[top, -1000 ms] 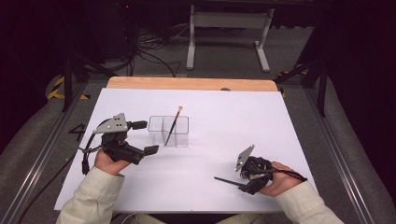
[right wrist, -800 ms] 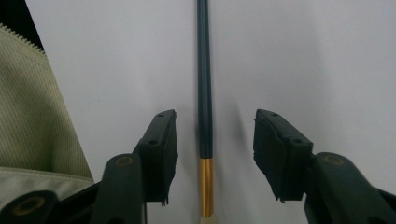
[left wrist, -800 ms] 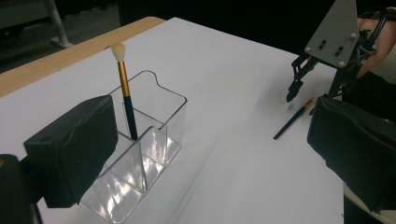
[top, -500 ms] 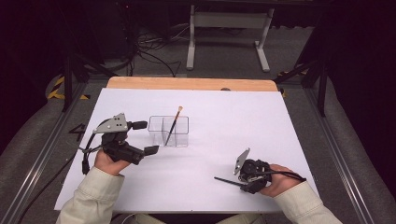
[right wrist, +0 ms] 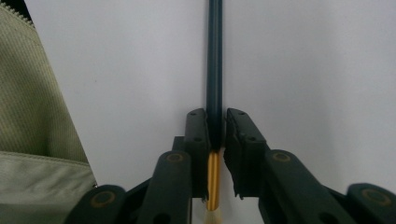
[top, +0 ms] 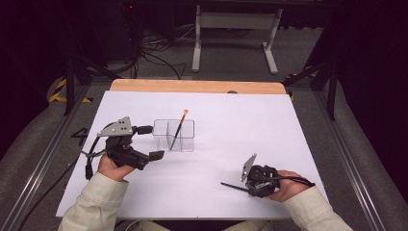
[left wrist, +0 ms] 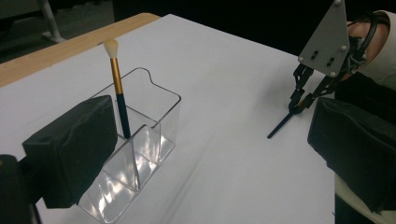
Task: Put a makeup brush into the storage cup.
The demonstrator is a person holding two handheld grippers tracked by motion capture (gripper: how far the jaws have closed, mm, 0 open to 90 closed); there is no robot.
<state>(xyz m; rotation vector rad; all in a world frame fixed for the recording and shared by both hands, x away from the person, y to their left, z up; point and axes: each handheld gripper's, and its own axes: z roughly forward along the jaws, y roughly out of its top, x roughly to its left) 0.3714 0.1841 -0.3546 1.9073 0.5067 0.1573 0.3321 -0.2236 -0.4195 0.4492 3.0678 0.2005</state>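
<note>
A clear plastic organizer stands left of the table's middle. A dark-handled brush with a gold ferrule leans upright in it, its pale bristles on top. My left gripper is open just left of the organizer, its pads wide apart and holding nothing. Near the front right, my right gripper is shut on a second brush. It grips that brush where the dark handle meets the gold ferrule. The handle points left, low over the table.
White paper covers the table, with a wooden edge at the far side. A pale sleeve lies beside the right gripper. A metal stand and cables are on the floor beyond the table.
My right gripper has dipped slightly toward the table with its brush. The left gripper and the organizer have stayed still.
</note>
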